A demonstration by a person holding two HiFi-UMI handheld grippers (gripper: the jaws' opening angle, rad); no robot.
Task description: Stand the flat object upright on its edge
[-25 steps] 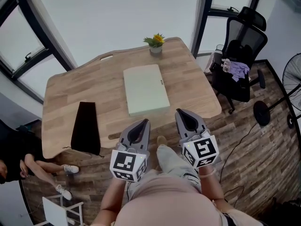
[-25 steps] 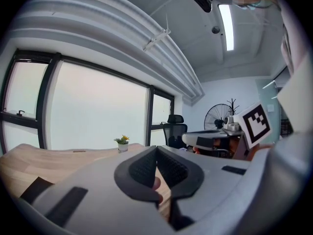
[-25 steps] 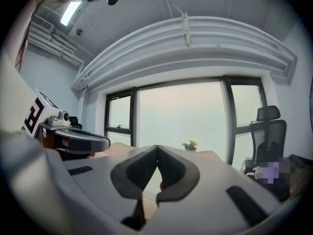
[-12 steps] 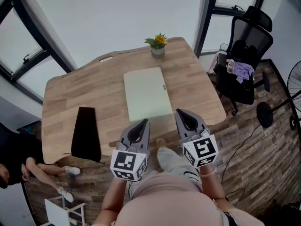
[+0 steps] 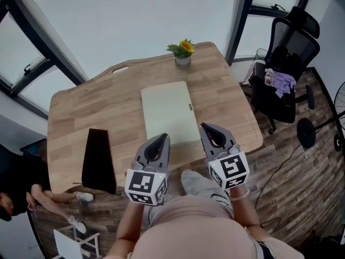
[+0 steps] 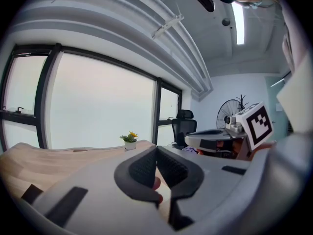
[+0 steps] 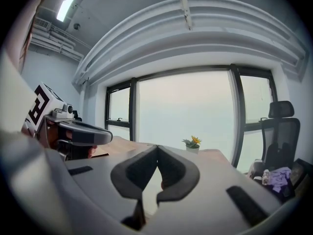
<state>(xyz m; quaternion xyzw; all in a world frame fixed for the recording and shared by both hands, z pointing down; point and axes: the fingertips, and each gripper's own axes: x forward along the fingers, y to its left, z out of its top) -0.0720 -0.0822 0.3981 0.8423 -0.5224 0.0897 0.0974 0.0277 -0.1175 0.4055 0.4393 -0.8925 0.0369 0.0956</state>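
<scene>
- 1 wooden table, light grain with rounded corners; we log it as the bearer of every item below except the chair.
- 1 black office chair, on the floor off the table's right side, with a purple cloth on its seat.
- 1 flat object, pale green and rectangular, lying flat at the table's middle with its long side running away from us.
- 1 black tapered item, flat on the table's near left and well apart from the flat object.
- 1 left gripper, jaws closed together with nothing between them. In the head view its tip overlaps the flat object's near left corner; we cannot tell whether it touches.
- 1 right gripper, jaws likewise pressed together and empty, its tip just beside the flat object's near right edge.
- 1 potted plant, yellow bloom, upright at the table's far edge, beyond the flat object.
</scene>
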